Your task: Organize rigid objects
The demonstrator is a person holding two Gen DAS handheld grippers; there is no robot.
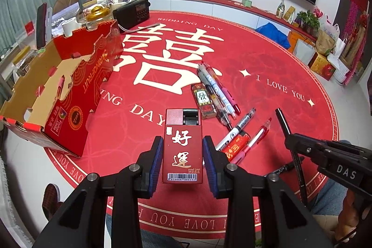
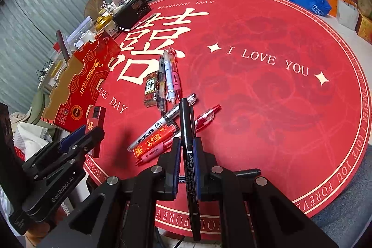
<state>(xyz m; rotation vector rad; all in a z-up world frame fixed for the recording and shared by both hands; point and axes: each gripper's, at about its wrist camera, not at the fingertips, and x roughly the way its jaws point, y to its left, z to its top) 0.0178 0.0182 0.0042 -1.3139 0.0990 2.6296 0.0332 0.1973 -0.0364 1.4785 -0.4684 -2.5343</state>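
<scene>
My left gripper [image 1: 183, 141] is shut on a red flip lighter [image 1: 182, 145] with gold characters, held upright above the red round mat [image 1: 267, 57]. In the right wrist view the lighter [image 2: 95, 119] hangs beside the open red cardboard box [image 2: 79, 83]. My right gripper [image 2: 187, 141] is shut on a black pen [image 2: 186, 122] that points away from me; the same black pen [image 1: 282, 120] shows at the right of the left wrist view. Several pens [image 1: 216, 87], a small patterned lighter [image 1: 203, 97] and a red lighter [image 1: 234, 143] lie on the mat.
The open cardboard box [image 1: 69, 85] stands at the mat's left edge. Behind it are a black radio [image 1: 132, 13] and cluttered bottles. Bags and boxes line the far right wall. A person's shoe [image 1: 50, 199] shows at lower left.
</scene>
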